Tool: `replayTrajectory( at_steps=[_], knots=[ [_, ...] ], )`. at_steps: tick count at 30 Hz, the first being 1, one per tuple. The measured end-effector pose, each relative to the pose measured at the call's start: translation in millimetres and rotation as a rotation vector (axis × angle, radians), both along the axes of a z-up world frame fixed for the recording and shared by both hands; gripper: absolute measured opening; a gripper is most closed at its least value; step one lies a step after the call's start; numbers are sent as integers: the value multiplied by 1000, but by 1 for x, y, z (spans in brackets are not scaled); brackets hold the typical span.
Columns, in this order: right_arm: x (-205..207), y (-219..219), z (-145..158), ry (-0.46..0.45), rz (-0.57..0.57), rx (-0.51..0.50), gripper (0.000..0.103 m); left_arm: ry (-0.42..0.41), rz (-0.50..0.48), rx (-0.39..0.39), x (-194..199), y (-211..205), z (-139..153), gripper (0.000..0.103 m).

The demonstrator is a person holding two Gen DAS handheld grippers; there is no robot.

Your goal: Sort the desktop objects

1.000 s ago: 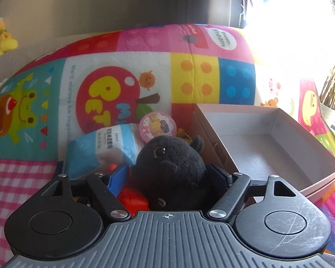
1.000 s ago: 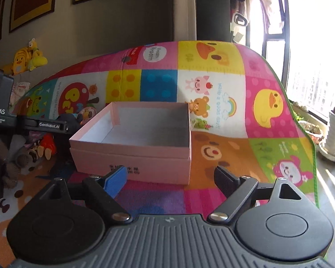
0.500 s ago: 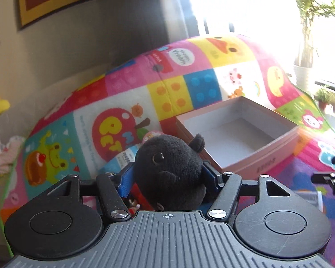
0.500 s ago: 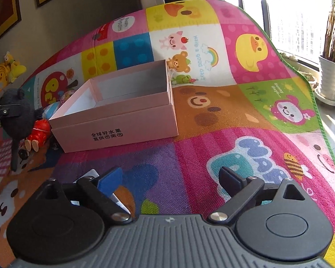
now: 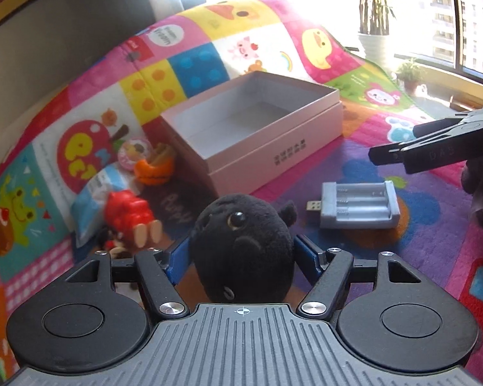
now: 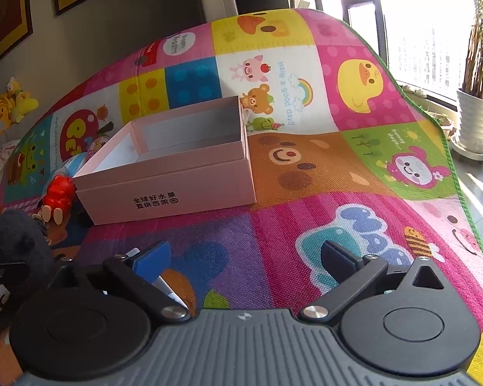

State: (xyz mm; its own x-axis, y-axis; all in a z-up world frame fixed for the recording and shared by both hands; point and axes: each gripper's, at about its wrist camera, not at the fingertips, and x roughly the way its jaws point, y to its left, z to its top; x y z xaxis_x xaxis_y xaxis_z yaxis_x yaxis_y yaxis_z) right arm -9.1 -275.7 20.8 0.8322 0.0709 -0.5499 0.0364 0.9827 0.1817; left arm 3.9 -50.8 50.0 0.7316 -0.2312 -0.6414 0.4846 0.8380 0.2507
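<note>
1. The left gripper (image 5: 243, 254) holds a black plush toy (image 5: 241, 244) between its blue pads. The toy bulges out past both pads. The jaws are opening a little, yet in the left wrist view the pads press on the toy's sides.

2. The plush sits above the play mat (image 5: 418, 241), in front of an open pink box (image 5: 293, 154) and well short of its rim. The box looks empty.

3. The toy is likely very light and soft. It gives under pressure, so a grip across its round middle, as now, should hold best. It will not break if dropped, but a loose pinch on fur alone could slip.

4. The right gripper (image 6: 246, 257) hovers low over the mat with jaws spread wide and opening further. Nothing lies between them.

5. A grey battery charger (image 5: 359, 206) lies flat on the mat to the right of the plush, near the right gripper's tip. It looks rigid and smooth. Its long sides seem the surest place to clamp.

6. Left of the box lie a red toy figure (image 5: 128, 212), an orange toy (image 5: 154, 167) and a blue and white packet (image 5: 96, 193).
</note>
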Motion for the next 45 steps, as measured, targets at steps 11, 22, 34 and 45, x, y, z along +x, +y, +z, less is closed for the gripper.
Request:
replayTrajectory(
  at_steps=[11,22,34,45],
  knots=[
    [-2,5,7,-7,7,-33,103,-80,43,-163,-26,20,19,100],
    [4,132,55,-2,559,-26,103,31,203,-199,-55,86,-2,103],
    [29,146,48,194,646,268,62,58,145,-298,-75,103,-7,103],
    [51,132,11,305,566,445,69,100,199,-287,-62,94,-21,103]
  ],
)
